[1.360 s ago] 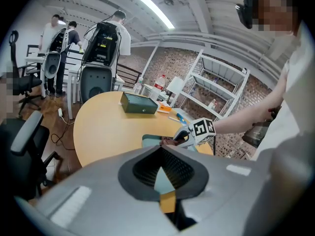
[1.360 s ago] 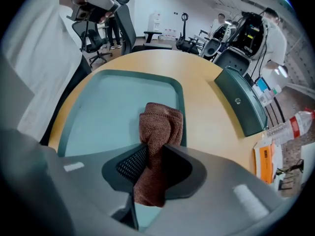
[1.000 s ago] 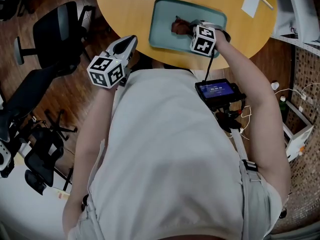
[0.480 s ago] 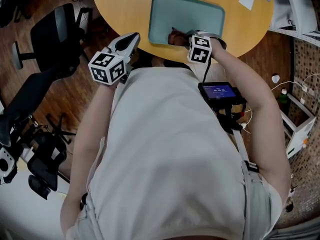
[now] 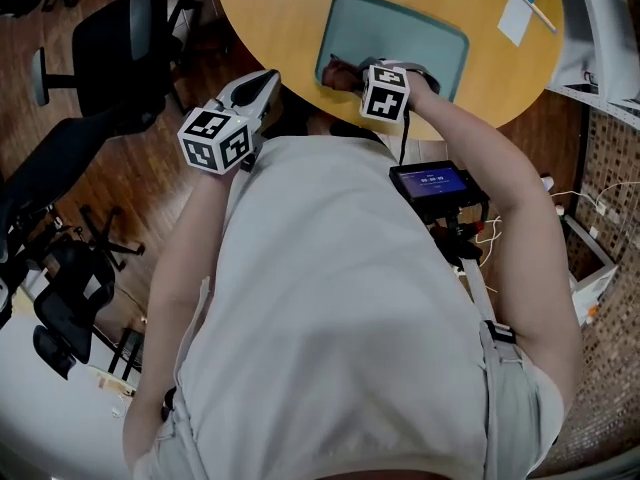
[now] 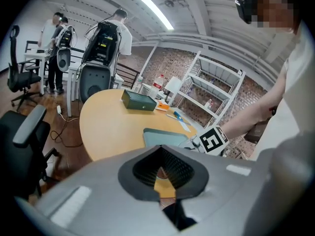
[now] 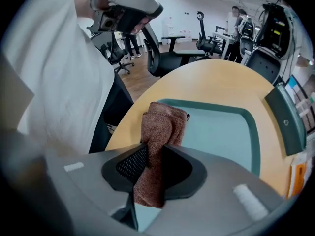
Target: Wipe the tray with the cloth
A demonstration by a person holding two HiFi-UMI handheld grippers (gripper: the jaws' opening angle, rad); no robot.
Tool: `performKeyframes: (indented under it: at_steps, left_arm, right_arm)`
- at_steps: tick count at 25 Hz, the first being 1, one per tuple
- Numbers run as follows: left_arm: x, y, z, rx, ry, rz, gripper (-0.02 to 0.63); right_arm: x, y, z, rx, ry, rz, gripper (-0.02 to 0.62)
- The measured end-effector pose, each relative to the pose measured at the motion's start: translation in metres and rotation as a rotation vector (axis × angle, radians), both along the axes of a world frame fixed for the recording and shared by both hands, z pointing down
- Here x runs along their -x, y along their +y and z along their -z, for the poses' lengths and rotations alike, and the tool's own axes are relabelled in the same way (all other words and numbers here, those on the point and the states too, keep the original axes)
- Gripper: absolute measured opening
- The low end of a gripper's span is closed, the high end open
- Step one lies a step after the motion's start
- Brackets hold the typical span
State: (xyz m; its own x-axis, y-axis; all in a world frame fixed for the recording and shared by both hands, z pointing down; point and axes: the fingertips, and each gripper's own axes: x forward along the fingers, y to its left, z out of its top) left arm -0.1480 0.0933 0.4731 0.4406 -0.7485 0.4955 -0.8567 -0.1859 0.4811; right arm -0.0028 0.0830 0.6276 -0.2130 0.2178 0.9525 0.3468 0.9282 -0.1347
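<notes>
An open-plan office, partly a lab, is showing here: black swivel chairs [image 5: 118,53] are standing on wood flooring [image 5: 150,183] beside a round table [image 5: 280,18], metal shelving [image 6: 212,90] is lining a brick wall [image 6: 150,65], and people [image 6: 118,31] are wearing equipment rigs.

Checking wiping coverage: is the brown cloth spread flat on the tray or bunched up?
Bunched up. The cloth is folded into a wad clamped between the right gripper's jaws, its end over the tray's corner.

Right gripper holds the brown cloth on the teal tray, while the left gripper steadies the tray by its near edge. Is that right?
One thing is wrong: the left gripper steadies nothing. The head view shows it apart from the teal tray, near the person's chest. The right gripper does hold the brown cloth on the tray.
</notes>
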Motion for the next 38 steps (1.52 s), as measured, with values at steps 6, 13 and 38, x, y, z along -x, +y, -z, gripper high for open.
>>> performKeyframes:
  at_steps: [6,13,38]
  left_arm:
    - [0.031,0.021,-0.016,0.026,0.007,0.090,0.000]
    - [0.043,0.025,-0.026,0.034,0.020,0.123,0.000]
    - [0.057,0.022,-0.028,0.062,0.012,0.074,0.000]
  right_arm:
    - [0.038,-0.001,-0.011,0.044,0.028,0.042,0.103]
    - [0.055,-0.059,-0.018,-0.027,0.035,-0.037,0.103]
    - [0.059,-0.210,-0.005,-0.176,0.112,-0.611,0.103]
